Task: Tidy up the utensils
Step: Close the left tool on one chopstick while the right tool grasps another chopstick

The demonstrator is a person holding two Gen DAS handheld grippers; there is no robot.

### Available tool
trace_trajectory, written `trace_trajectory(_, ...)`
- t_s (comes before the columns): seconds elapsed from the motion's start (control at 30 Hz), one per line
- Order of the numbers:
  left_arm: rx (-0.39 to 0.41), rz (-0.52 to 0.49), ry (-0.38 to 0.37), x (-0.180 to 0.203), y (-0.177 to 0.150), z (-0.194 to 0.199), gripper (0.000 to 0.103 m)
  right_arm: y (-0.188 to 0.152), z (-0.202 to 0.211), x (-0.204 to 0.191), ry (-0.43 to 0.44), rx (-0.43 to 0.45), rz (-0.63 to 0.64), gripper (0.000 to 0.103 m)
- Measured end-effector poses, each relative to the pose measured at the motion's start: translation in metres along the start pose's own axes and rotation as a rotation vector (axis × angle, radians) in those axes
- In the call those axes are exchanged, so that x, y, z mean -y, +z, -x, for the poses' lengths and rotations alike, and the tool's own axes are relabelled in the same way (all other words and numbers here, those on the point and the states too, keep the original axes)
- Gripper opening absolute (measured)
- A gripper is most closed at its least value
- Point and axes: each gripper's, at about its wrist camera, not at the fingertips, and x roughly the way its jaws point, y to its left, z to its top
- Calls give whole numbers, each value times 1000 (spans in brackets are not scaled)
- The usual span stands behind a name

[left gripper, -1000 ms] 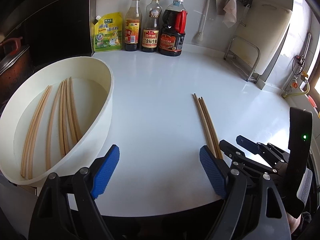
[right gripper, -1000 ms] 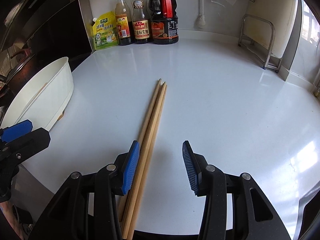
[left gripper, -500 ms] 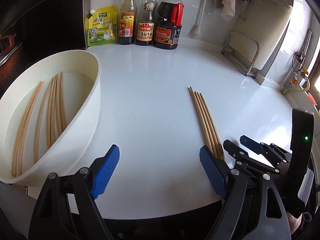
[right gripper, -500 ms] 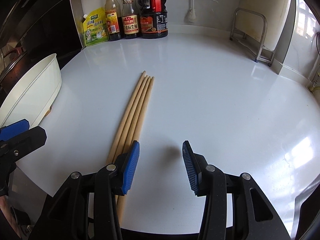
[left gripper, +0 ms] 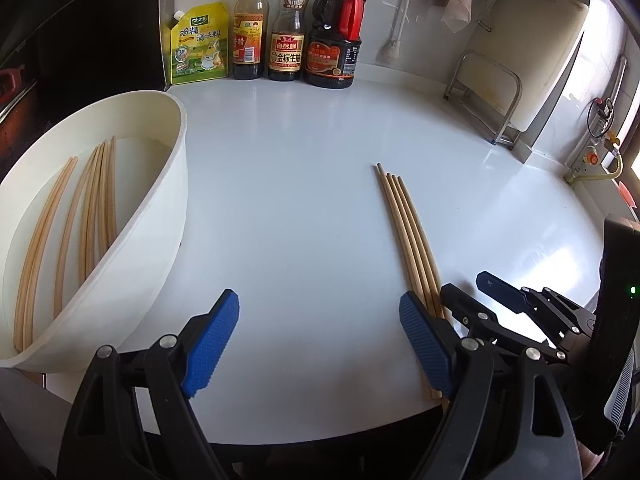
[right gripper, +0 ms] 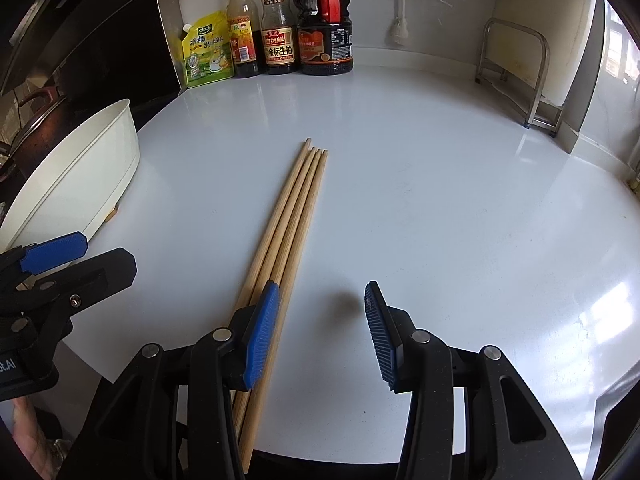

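Several wooden chopsticks [right gripper: 294,216] lie side by side on the white counter; they also show in the left wrist view [left gripper: 408,232]. A white oval basin [left gripper: 160,208] at the left holds several more chopsticks [left gripper: 90,208]; its outer wall shows in the right wrist view [right gripper: 80,184]. My left gripper [left gripper: 320,340] is open and empty, between the basin and the loose chopsticks. My right gripper [right gripper: 320,332] is open and empty; its left finger sits over the near ends of the loose chopsticks.
A yellow seasoning pouch [left gripper: 198,44] and three sauce bottles [left gripper: 286,24] stand at the back wall. A metal rack [left gripper: 488,96] with a white board stands at the back right. A dark pot [right gripper: 36,120] sits left of the basin.
Both grippers have drawn back toward the near counter edge, still open. The loose chopsticks now lie fanned flat as a row rather than a tight bundle.
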Motion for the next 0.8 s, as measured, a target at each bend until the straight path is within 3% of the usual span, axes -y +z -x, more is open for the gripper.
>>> trace_trajectory(0.23, -8, 4, -9, 0, 2, -2, 81, -3, -2, -1, -30, -20, 26, 43)
trace_trajectory(0.8, -64, -70, -24, 38, 2, -39, 81, -4, 0, 41, -73, 11, -59, 43)
